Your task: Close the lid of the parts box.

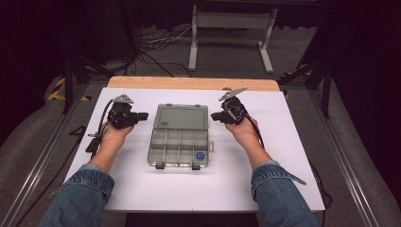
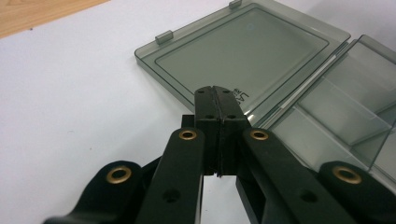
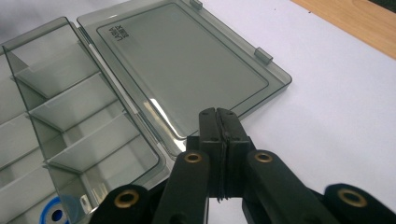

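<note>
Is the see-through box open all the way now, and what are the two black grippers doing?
Yes: the smoky clear plastic compartment box is open, its lid lying flat on the white table. A blue and white round thing sits in one compartment. Nothing is in hand: the left gripper and right gripper are shut, either side of the lid. What comes next isn't clear.
</note>
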`<move>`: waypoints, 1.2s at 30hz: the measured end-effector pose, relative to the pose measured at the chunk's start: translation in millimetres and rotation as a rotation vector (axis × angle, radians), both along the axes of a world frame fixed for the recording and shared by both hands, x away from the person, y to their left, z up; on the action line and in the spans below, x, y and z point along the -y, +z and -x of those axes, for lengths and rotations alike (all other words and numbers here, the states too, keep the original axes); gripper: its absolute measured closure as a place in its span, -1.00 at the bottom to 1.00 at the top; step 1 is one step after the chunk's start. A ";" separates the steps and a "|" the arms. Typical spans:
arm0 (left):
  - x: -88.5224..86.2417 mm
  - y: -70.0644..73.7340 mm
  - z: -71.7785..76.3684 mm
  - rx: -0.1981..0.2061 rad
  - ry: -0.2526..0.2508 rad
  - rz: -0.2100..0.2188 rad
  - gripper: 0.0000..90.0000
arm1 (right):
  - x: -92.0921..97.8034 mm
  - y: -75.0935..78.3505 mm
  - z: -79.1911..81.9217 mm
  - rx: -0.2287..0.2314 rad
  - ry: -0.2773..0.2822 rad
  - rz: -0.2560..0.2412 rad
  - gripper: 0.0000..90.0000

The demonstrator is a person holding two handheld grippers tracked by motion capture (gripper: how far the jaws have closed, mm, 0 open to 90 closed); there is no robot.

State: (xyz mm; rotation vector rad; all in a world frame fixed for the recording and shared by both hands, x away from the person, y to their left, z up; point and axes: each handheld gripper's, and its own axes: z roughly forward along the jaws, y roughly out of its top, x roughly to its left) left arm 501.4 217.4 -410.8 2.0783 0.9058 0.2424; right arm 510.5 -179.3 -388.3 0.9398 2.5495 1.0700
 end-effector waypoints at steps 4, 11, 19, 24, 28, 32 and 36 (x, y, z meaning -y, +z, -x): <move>2.4 -4.8 -2.6 -0.012 0.000 -0.025 0.99 | -4.1 -5.4 -1.9 -0.012 0.006 0.015 1.00; 6.5 -15.0 -7.8 -0.054 0.006 -0.034 0.98 | -10.4 -18.9 -8.3 -0.044 0.006 0.036 1.00; 9.2 -25.8 -13.9 -0.098 0.010 -0.056 0.96 | -12.2 -30.4 -13.8 -0.080 0.003 0.051 0.99; 11.3 -31.0 -15.6 -0.125 0.007 -0.075 0.96 | -13.9 -34.6 -15.7 -0.085 -0.002 0.074 0.99; 13.8 -33.1 -16.7 -0.121 -0.007 -0.088 0.96 | -12.3 -37.7 -17.0 -0.097 -0.019 0.094 0.99; 16.6 -35.0 -16.4 -0.135 -0.011 -0.093 0.96 | -11.8 -40.7 -18.1 -0.112 -0.022 0.107 0.99; 17.9 -37.4 -17.6 -0.138 -0.017 -0.101 0.96 | -11.6 -44.1 -19.5 -0.119 -0.022 0.116 0.99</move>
